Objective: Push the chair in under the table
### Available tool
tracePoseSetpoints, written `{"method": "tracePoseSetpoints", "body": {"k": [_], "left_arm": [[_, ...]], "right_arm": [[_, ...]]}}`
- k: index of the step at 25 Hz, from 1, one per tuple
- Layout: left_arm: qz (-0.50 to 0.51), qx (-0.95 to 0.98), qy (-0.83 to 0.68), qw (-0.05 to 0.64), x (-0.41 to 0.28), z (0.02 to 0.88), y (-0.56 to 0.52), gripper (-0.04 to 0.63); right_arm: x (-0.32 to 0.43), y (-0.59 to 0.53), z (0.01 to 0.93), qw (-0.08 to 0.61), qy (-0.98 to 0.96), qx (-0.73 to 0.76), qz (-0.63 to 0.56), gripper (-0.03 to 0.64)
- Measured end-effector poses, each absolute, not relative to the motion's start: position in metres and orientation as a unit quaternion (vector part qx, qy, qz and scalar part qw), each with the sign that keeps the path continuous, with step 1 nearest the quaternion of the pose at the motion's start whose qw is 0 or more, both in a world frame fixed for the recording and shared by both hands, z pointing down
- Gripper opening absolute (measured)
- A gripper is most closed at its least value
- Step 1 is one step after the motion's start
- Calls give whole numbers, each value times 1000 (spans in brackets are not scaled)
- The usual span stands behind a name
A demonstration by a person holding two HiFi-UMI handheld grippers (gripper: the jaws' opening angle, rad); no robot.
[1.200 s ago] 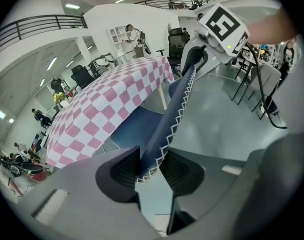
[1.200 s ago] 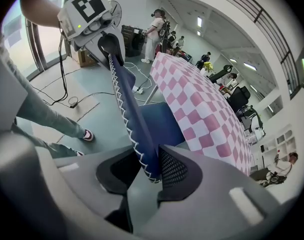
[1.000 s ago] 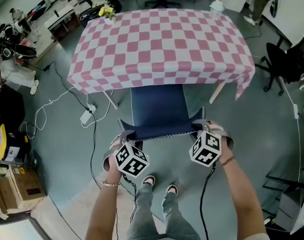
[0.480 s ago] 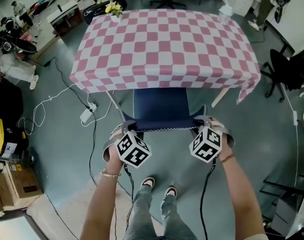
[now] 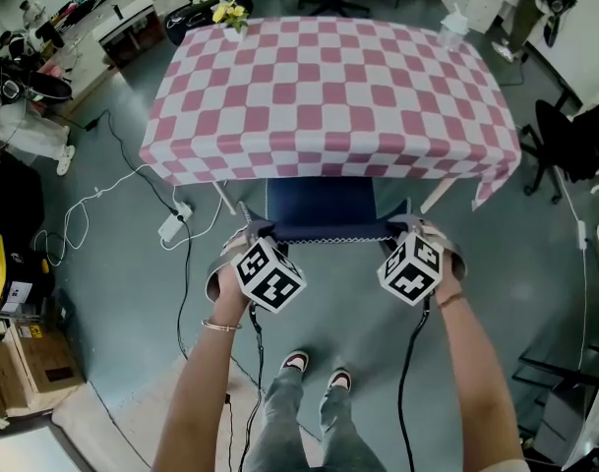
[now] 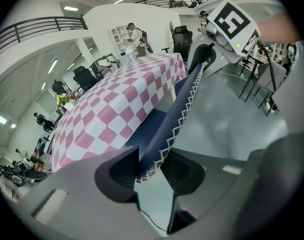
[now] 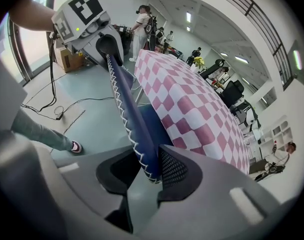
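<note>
**Head view.** The table, draped in a pink-and-white checked cloth, is seen from above. The chair, upholstered in dark blue with white zigzag stitching along the top of its backrest, is shown at the table's near edge. Its seat is partly hidden beneath the overhang of the cloth, and its backrest stands just clear of it. The left gripper is set at the left end of the backrest and the right gripper at the right end, but their jaws are masked here by the marker cubes. Only this view shows a bunch of yellow flowers at the far left corner of the table, a white power strip on the grey floor, and the person's shoes behind the chair. **Left gripper view.** The jaw contact that is masked from above is shown here. The stitched corner of the backrest lies between the two dark pads and is clamped by them. The backrest edge runs away to the right gripper at its far end, and the checked cloth lies to the left of that edge. A standing person is seen beyond the table. **Right gripper view.** The opposite corner of the backrest is likewise pinched between the pads, one of which shows a mesh texture. The left gripper appears at the far end of the stitched edge. One trouser leg and one shoe are seen on the floor to the left of that edge, and the table is seen to its right.
</note>
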State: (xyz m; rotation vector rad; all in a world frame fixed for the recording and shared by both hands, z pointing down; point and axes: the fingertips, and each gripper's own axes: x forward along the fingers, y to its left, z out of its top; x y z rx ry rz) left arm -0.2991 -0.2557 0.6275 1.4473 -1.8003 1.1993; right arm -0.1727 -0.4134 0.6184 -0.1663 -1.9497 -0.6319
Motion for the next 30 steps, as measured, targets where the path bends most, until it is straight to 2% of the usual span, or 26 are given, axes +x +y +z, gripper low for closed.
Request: {"method": "tracePoseSetpoints", "body": {"k": [16,30], "left_arm": [[452,539,-667,244,-358,627,-279,129],[454,555,-653,241,-358,629,-283,127]], "right_arm": [[-226,-433,616,515,-814,-47,-264,106],[-229,-435,622,528,-809,-54,-252,106]]}}
